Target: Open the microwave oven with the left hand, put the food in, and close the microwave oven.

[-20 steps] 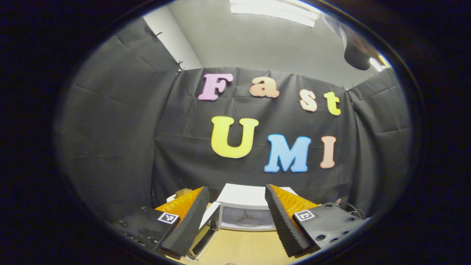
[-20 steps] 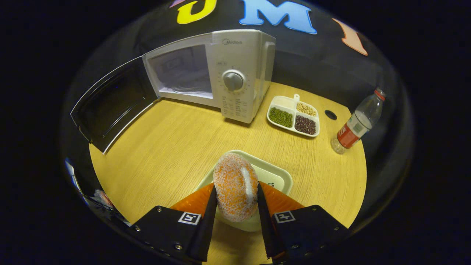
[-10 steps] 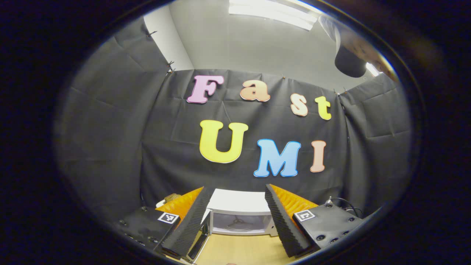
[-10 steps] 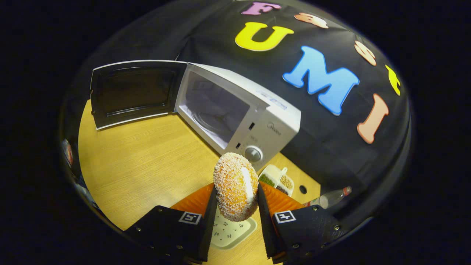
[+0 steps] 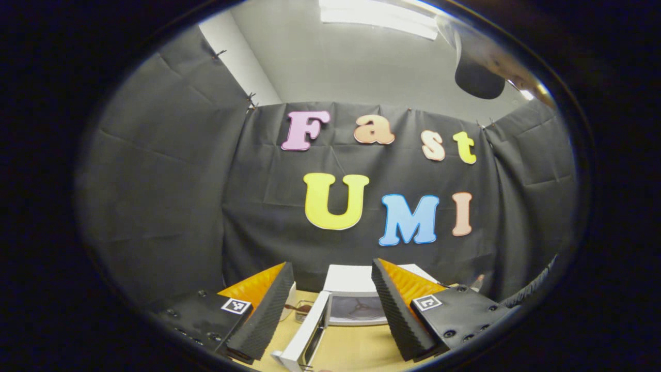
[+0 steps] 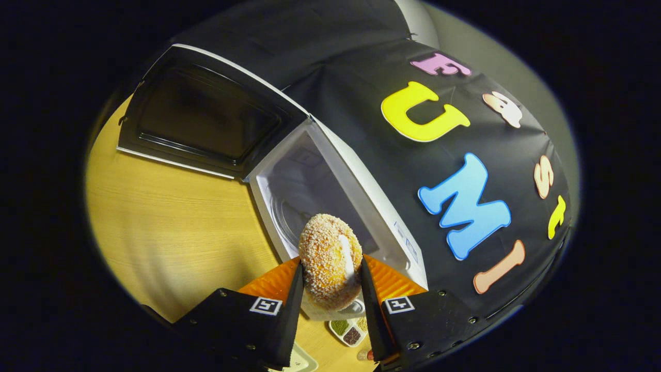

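Holding the donut by the open microwave

Squeezing the donut is what my right gripper is doing. Both fingers are pressing on its sides, one on each side. The donut is standing on its edge between them, up in the air. It is sitting right in front of the microwave mouth, but it is not inside yet. The door is swinging wide open to the side, and I am looking straight into the white box. The round plate inside is showing behind the donut. The table is lying under all of it. A small tray with little piles of beans is peeking out low between my fingers.

My left gripper is holding nothing. Its fingers are standing wide apart, with air between them. It is pointing up at the booth wall. Low down between those fingers I am seeing the microwave and its open door, farther off on the table.
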`<state>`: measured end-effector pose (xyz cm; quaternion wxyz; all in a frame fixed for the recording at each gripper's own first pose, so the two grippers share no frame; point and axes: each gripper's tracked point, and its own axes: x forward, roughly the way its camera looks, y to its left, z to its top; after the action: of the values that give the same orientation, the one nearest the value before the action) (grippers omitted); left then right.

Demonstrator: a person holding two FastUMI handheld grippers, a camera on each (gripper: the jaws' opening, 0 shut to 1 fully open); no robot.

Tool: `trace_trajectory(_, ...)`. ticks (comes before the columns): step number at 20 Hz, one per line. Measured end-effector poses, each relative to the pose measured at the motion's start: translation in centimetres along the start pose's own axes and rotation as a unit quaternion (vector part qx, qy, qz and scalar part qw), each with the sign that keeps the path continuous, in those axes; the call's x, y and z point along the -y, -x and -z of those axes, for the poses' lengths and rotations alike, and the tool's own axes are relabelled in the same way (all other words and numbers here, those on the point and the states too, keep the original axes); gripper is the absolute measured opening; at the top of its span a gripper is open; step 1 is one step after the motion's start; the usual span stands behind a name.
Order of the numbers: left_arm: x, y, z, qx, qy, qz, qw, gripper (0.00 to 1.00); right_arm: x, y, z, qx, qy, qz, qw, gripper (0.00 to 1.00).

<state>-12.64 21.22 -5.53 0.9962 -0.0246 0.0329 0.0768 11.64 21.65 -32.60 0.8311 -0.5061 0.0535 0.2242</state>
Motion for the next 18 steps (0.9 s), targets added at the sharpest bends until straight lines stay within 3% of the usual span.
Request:
trace_trajectory(10, -4.4, 3.3, 0.4, -0.012, -0.019, -0.061, 0.998, 0.99, -3.2, -10.6, -0.9, -0.003, 0.073, 0.012, 0.997, 0.58)
trace_trajectory(18, -4.1, 3.4, 2.7, -0.05, -0.022, -0.081, 0.995, 0.98, -3.4, -17.4, -0.8, 0.009, 0.113, 0.024, 0.993, 0.57)
